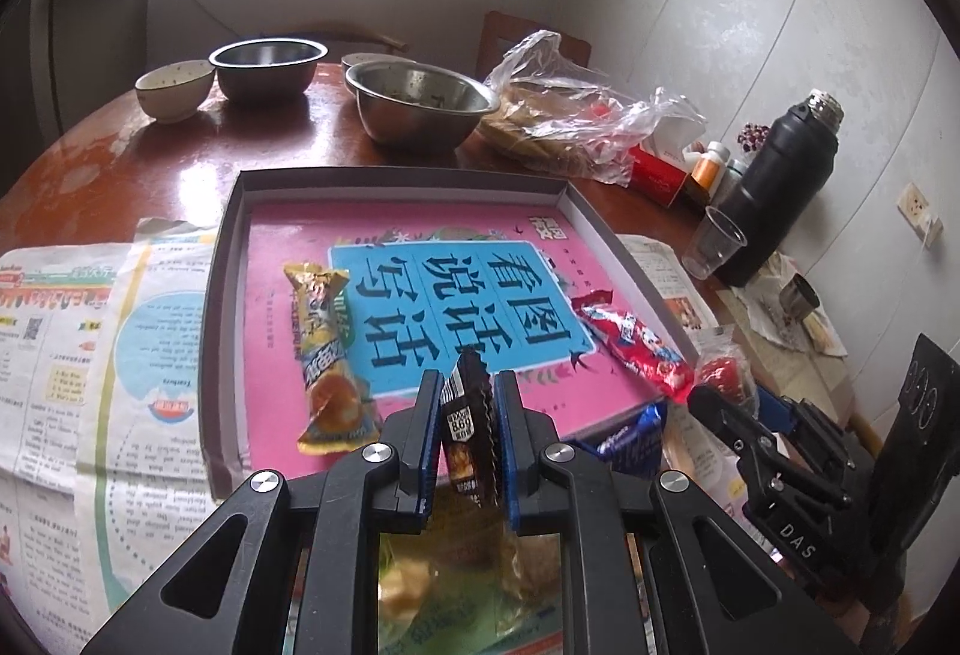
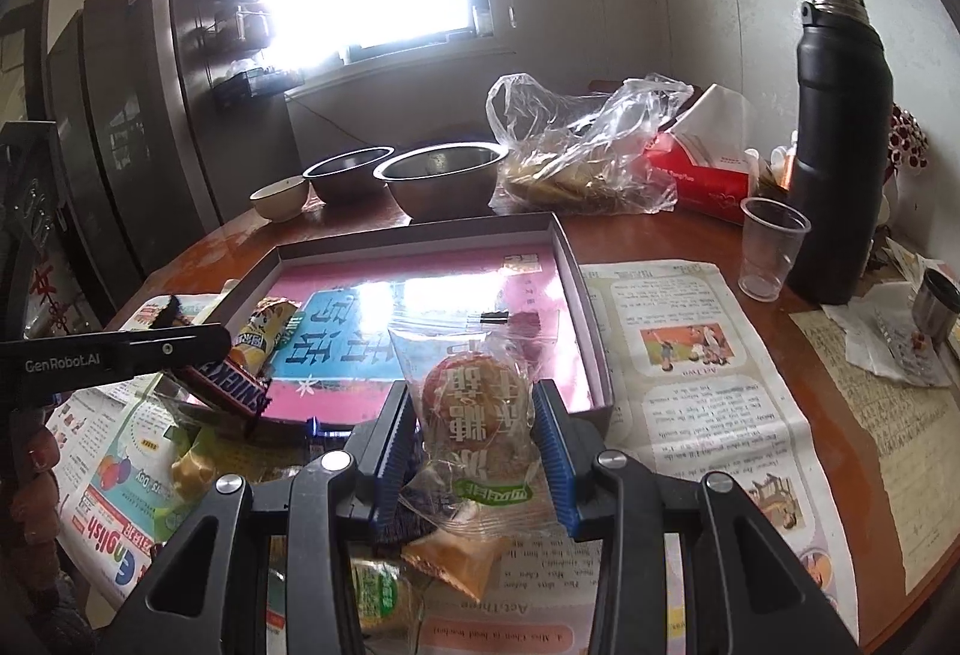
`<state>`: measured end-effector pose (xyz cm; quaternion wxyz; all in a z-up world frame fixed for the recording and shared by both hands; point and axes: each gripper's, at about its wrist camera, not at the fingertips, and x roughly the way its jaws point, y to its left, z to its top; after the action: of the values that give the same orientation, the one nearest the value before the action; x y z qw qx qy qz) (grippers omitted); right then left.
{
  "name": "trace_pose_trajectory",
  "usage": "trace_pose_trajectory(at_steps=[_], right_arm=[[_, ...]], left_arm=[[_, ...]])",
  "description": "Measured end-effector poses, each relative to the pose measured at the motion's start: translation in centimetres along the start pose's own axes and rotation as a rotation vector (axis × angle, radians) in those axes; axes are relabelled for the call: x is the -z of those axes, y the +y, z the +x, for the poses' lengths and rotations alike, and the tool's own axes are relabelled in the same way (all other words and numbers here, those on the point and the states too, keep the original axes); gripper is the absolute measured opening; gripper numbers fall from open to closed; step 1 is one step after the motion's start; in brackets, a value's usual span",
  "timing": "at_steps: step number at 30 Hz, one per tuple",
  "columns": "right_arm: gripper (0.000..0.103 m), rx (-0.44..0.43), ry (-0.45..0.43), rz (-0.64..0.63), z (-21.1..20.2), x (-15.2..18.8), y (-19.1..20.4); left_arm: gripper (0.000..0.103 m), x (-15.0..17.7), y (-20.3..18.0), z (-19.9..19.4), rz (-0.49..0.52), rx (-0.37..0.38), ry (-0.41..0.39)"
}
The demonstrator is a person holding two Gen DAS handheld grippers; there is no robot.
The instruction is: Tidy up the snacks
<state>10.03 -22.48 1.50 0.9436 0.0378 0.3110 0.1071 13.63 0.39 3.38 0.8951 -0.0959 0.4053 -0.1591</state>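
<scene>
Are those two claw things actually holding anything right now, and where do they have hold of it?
Yes. The left gripper pinches a dark chocolate bar across its middle. The right gripper clasps a clear-wrapped pastry by its sides.

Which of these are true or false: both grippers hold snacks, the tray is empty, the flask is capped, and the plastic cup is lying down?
1. Both grippers hold snacks. True: the left gripper pinches a Snickers bar; the right gripper clamps a pastry packet.
2. The tray is empty. False: a yellow snack and a red snack lie inside.
3. The flask is capped. False: its threaded neck is bare.
4. The plastic cup lies down. False: it stands upright.
</scene>
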Motion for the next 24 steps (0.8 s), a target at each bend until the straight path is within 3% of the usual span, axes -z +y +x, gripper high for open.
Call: trace_pose_trajectory(at_steps=[24], right_arm=[[0.039,-0.003,0.057,-0.027,5.1,-1.8,0.9]], left_arm=[[0.017,-1.5,4.0,4.8,-0.1,-0.007,0.04]])
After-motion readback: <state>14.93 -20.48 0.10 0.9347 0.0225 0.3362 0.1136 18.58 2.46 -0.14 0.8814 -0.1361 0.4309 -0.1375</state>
